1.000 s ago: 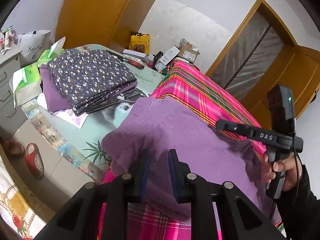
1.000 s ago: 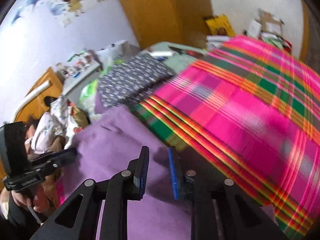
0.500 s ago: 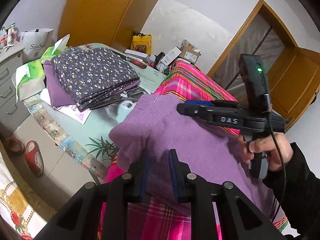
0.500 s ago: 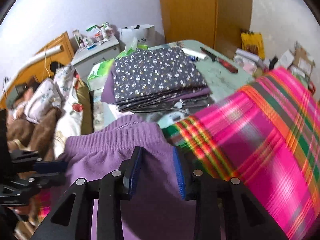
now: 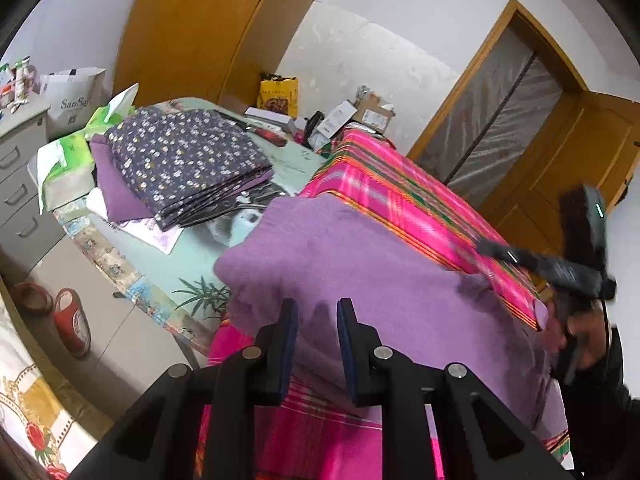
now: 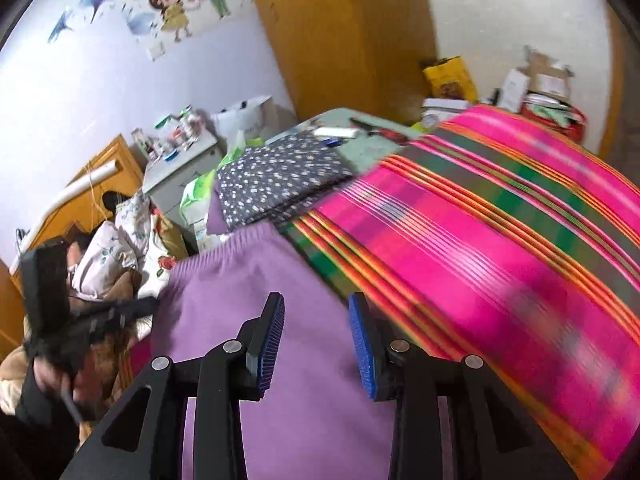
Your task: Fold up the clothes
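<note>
Meanwhile, left tool narrowly parted over purple garment, right tool wide apart above it, on pink plaid surface.

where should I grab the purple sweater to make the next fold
Probably the ribbed hem at the far end: a straight, free edge near the floral stack. Come from the near side with the right gripper, jaws open, sliding one under it.

Table — pale green top with a printed floral border. One end is covered by a pink plaid cloth, and a purple garment lies on that cloth. At the other end: a folded stack of dark floral fabric over purple pieces. Boxes and packets crowd the far edge.
</note>
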`<state>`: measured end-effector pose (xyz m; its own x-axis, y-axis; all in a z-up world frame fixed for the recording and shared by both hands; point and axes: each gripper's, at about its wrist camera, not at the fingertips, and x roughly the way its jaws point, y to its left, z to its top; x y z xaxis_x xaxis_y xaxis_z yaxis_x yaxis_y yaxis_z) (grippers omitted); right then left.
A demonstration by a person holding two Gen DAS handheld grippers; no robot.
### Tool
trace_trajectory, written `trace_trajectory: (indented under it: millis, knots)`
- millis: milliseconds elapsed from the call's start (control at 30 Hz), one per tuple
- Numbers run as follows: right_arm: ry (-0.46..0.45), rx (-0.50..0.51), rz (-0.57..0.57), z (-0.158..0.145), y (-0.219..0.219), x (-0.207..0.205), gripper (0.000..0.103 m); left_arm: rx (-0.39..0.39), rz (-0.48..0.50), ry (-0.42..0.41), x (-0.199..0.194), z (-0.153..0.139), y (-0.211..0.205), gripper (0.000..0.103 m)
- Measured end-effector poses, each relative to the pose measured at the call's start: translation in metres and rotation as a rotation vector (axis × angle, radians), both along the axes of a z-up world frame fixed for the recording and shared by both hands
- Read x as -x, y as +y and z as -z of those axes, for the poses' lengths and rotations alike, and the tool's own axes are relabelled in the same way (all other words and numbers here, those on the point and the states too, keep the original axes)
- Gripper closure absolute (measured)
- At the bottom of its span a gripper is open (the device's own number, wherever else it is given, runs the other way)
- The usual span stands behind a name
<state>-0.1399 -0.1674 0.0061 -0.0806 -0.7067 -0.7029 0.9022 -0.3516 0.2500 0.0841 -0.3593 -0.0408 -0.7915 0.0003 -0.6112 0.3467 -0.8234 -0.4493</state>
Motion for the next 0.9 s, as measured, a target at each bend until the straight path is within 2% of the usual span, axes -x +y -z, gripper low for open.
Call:
trace_trajectory:
  millis: [100,167,300,367,600,900]
  knots:
    - [0.027,0.017,0.062,-0.002,0.068,-0.008,0.063,0.006,0.019,0.005,0.001,-0.005,0.009,0.082]
    - [0.051,0.002,0.159,0.0,0.117,-0.01,0.06,0.006,0.046,0.005,0.006,-0.007,0.019,0.082]
    - [0.011,0.035,0.355,0.003,0.197,-0.009,0.051,-0.001,0.12,0.002,0.022,-0.008,0.045,0.082]
    - [-0.011,0.058,0.443,0.004,0.23,-0.007,0.05,-0.001,0.171,-0.003,0.031,-0.007,0.064,0.082]
    - [-0.082,0.022,0.717,0.018,0.305,0.011,0.05,-0.023,0.308,-0.026,0.054,0.0,0.12,0.082]
    - [-0.101,0.023,0.806,0.018,0.329,0.027,0.05,-0.034,0.422,-0.045,0.073,0.004,0.166,0.082]
